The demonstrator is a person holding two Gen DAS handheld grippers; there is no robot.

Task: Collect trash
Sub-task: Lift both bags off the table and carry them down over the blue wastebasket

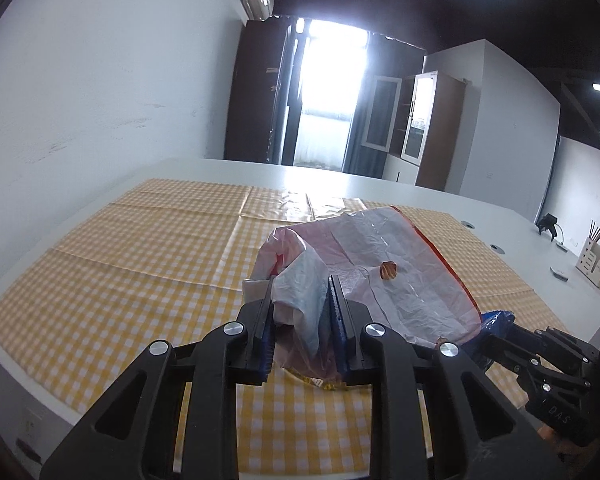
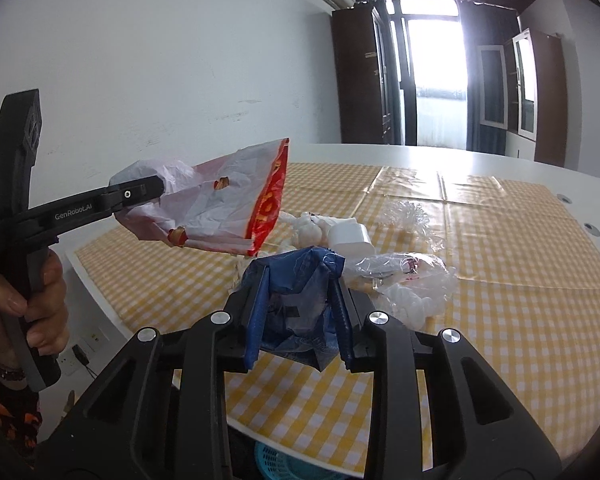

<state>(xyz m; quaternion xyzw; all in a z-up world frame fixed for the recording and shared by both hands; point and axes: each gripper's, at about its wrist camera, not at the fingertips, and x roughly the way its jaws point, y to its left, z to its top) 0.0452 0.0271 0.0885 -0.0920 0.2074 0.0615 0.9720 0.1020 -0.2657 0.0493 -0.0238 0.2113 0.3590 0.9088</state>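
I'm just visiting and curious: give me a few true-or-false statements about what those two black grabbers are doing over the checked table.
1. The left gripper clamps a red-and-white bag. True.
2. The right gripper is empty. False: it clamps a blue wrapper.
3. The red-and-white bag lies flat on the tablecloth. False: it is held in the air.
4. More plastic litter lies on the tablecloth. True.

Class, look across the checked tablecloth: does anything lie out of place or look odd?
Yes. Crumpled clear plastic wrappers and a small white box lie scattered on the yellow checked tablecloth, uncollected litter. The red-and-white snack bag is torn open.
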